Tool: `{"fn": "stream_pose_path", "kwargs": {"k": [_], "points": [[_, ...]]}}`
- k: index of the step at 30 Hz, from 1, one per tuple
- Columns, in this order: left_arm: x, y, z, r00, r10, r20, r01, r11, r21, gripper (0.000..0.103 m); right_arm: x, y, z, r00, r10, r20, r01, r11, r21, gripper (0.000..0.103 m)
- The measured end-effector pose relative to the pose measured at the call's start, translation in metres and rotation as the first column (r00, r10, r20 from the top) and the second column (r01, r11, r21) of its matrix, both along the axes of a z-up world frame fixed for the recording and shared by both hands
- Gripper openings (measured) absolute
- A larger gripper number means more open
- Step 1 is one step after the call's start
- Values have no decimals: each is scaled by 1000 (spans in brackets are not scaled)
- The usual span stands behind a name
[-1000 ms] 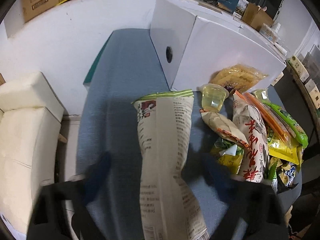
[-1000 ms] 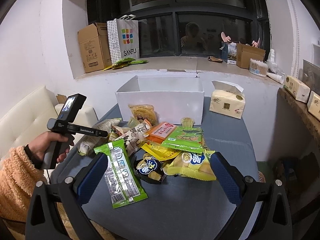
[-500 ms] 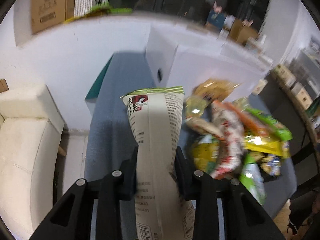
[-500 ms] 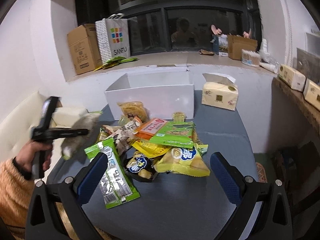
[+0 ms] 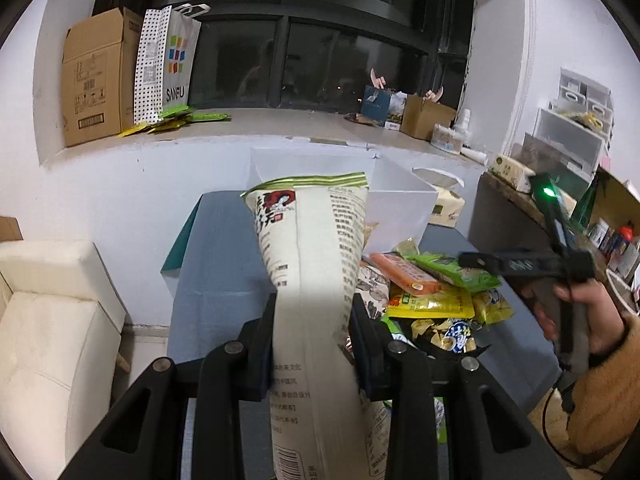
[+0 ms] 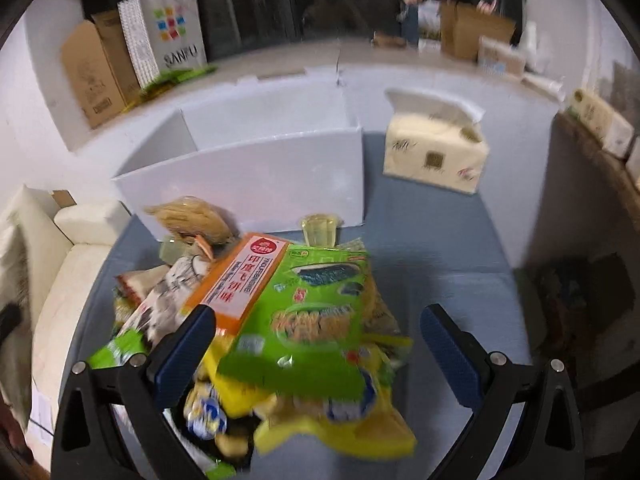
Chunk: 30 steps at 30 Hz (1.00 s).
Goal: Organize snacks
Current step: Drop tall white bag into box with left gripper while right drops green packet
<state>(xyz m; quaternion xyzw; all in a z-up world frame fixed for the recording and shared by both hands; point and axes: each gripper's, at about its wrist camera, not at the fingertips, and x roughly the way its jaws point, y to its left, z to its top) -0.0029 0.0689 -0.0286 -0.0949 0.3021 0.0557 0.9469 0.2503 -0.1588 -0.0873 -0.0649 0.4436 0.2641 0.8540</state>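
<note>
A tall cream snack bag with a green top edge stands up between the fingers of my left gripper, which is shut on its middle and holds it above the blue-grey table. Behind it is the open white box. In the right wrist view my right gripper hangs open over the snack pile, its blue pads either side of a green packet and not touching it. An orange packet lies beside it. The white box stands behind the pile.
A tissue pack sits right of the box. A jelly cup and a noodle packet lie against the box front. A cream sofa stands left of the table. A hand holds the right gripper's handle.
My left gripper closed on the cream bag and lifted it off the table, tipping upward. My right gripper moved forward and down over the snack pile and stayed open.
</note>
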Motion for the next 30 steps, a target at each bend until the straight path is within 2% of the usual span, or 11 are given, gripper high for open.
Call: {"fn": "stream_pose_path", "kwargs": {"k": [5,8,10,14,19,22,26,30], "points": [[-2,6,-1,1000,0,6,0,1000,-30,35,13,27,-21,1000,11,-25,-14,995,-99,101],[-3,6,-2,1000,-2,5,2,1000,-27,35,15,32,-32,998,30,-60,-36,993,-114,77],[-3,6,-2,1000,-4,9,4,1000,-30,35,13,27,-29,998,28,-56,-34,994,-100,70],[-4,4,-1,1000,6,15,-6,1000,19,35,1,5,-14,999,31,-13,-32,999,-14,69],[1,6,7,999,-22,48,24,999,-37,35,-16,-27,19,998,25,55,-31,991,128,69],[13,10,16,997,-39,69,44,996,-76,35,-25,-35,50,989,26,145,-55,977,205,69],[53,18,39,994,-56,96,64,995,-83,35,-19,-16,77,974,41,223,-88,975,205,69],[109,31,59,995,-49,84,58,992,-108,35,13,15,90,971,48,233,-96,975,199,69]]}}
